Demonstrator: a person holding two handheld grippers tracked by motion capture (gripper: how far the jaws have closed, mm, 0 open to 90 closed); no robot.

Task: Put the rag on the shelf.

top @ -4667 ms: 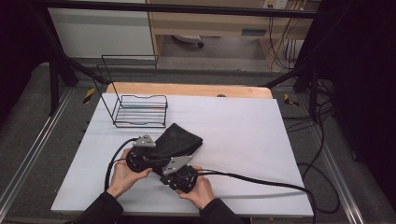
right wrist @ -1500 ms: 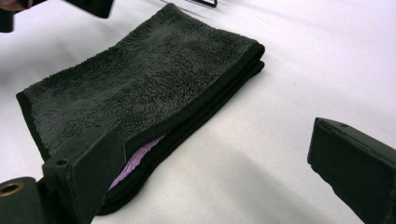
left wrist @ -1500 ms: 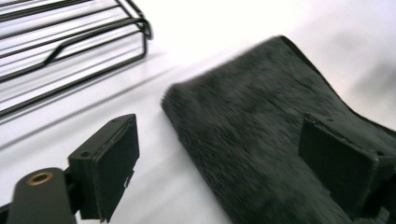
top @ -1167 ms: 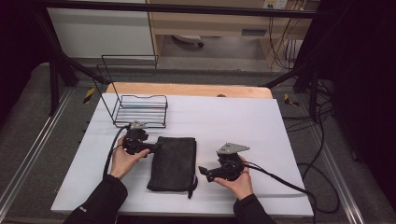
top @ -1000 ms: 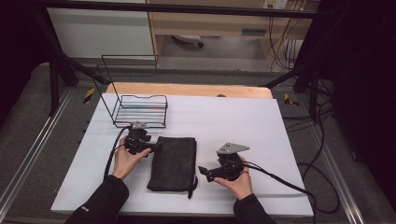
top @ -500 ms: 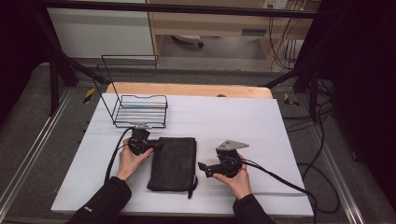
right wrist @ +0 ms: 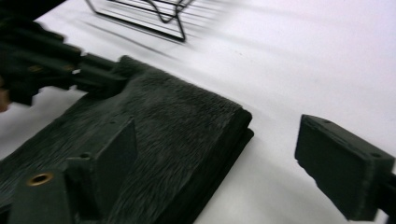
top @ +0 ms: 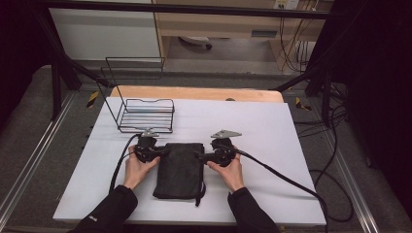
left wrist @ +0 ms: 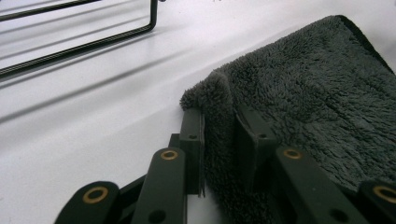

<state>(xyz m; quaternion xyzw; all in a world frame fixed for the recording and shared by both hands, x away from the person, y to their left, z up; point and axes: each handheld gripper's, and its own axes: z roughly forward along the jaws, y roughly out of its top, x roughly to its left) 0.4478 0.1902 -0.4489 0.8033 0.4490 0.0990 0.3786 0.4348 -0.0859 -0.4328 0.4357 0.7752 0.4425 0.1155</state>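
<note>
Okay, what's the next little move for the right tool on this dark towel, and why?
Probably close the right tool on the folded dark towel's near corner. In the right gripper view its jaws stand wide apart, one over the towel and one over the bare white table, while the left tool already pinches the opposite corner. With both corners held, the towel could be lifted evenly.
</note>
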